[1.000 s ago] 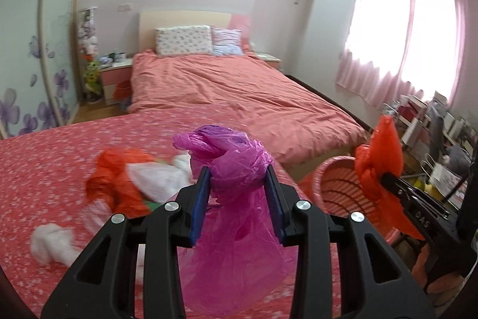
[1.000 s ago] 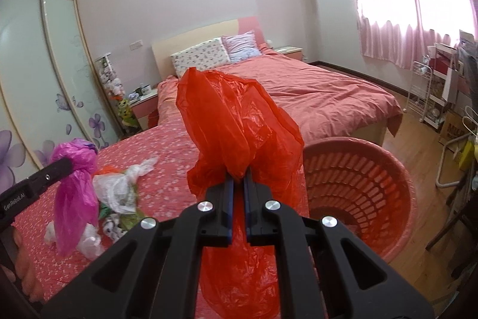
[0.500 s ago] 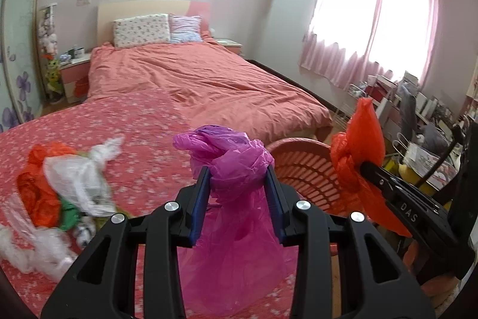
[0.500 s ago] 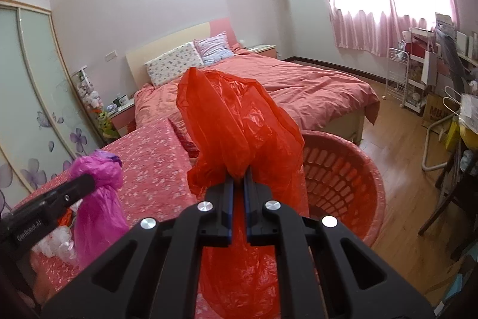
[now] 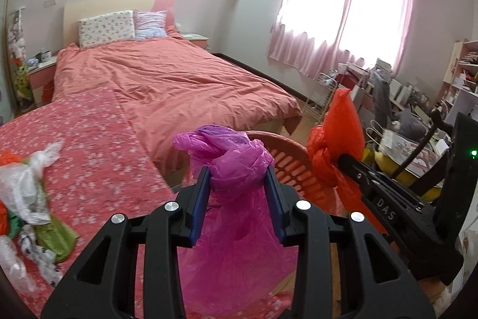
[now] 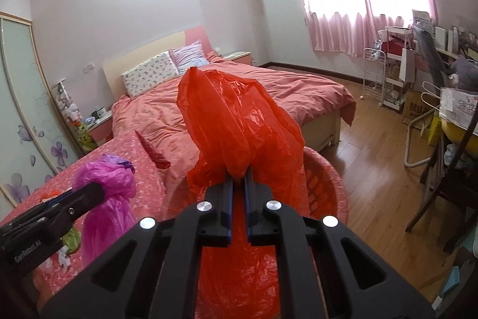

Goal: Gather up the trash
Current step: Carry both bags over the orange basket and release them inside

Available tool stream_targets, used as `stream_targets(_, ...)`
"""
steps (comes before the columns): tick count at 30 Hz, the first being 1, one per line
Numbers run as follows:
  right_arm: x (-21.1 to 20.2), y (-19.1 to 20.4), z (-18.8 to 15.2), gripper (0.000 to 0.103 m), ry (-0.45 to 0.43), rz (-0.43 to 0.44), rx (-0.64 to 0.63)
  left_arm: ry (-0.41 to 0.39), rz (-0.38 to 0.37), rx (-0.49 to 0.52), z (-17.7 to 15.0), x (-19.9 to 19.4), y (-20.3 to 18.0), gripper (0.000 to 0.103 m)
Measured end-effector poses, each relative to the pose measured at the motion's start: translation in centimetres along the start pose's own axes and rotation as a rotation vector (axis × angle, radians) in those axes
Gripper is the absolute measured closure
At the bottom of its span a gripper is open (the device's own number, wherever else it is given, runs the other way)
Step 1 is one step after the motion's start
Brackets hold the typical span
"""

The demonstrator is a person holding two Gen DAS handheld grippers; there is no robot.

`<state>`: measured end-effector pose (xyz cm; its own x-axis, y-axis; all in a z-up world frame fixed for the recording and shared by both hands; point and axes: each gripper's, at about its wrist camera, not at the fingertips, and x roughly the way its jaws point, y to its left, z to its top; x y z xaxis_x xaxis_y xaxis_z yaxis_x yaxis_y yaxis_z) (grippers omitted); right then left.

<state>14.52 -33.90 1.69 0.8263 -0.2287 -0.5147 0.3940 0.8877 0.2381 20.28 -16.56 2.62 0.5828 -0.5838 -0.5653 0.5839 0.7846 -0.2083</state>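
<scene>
Over the rim of the round salmon-pink slotted plastic laundry basket [image 6: 325, 184], both bags hang ready to be dropped, which looks like the reason they are carried high and close together rather than low over the bed. The left hand-held gripper [image 5: 237, 187] is clamped part-way closed on the knotted neck of the crumpled magenta plastic bag [image 5: 236, 244], whose body dangles below the blue pads [image 5: 199, 196]. Holding it by the knot keeps the loose film from slipping. The right hand-held gripper [image 6: 238, 193] is pinched almost fully together on a thin fold of the translucent red-orange plastic bag [image 6: 236, 133], which billows above the jaws and drapes down into the basket mouth. More trash, a heap of clear, white and green plastic scraps [image 5: 33, 199], lies on the floral red bedspread [image 5: 89, 145], well apart from the basket, so the collecting seems unfinished.
</scene>
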Motion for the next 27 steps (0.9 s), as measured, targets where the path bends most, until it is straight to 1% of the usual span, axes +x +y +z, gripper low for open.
stream_targets(7, 0.9, -2.0, 0.6, 0.094, -0.008, -0.024, 0.020, 0.010, -0.036, 0.019, 0.1, 1.9, -1.6, 0.066)
stream_targets(13, 1.8, -2.4, 0.4, 0.094, -0.005, -0.027, 0.025, 0.019, -0.055, 0.009, 0.3, 3.4, -2.1, 0.066)
stream_targets(18, 2.8, -2.9, 0.6, 0.091, 0.001, -0.028, 0.046, 0.032, -0.056, 0.010, 0.4, 4.6, -2.5, 0.065)
stream_targets(20, 3.4, -3.1, 0.7, 0.091, 0.006, -0.024, 0.057, 0.036, -0.042, 0.008, 0.3, 5.1, -2.6, 0.063)
stream_targets(21, 3.5, -3.3, 0.6, 0.090, 0.007, -0.021, 0.060, 0.038, -0.040, 0.008, 0.2, 5.2, -2.5, 0.059)
stream_targets(23, 3.8, -3.4, 0.6, 0.082, 0.013, -0.014, 0.061, 0.039, -0.024, 0.009, -0.1, 5.4, -2.4, 0.053)
stream_targets(24, 3.9, -3.5, 0.6, 0.080, 0.012, -0.015, 0.059, 0.041, -0.016, 0.006, -0.2, 5.4, -2.2, 0.047)
stream_targets(25, 4.0, -3.4, 0.5, 0.076, 0.013, -0.016, 0.057, 0.044, -0.013, 0.001, -0.2, 5.5, -2.1, 0.044)
stream_targets(27, 4.1, -3.3, 0.3, 0.071, 0.014, -0.015, 0.050, 0.054, 0.000, -0.008, -0.3, 5.6, -1.7, 0.044)
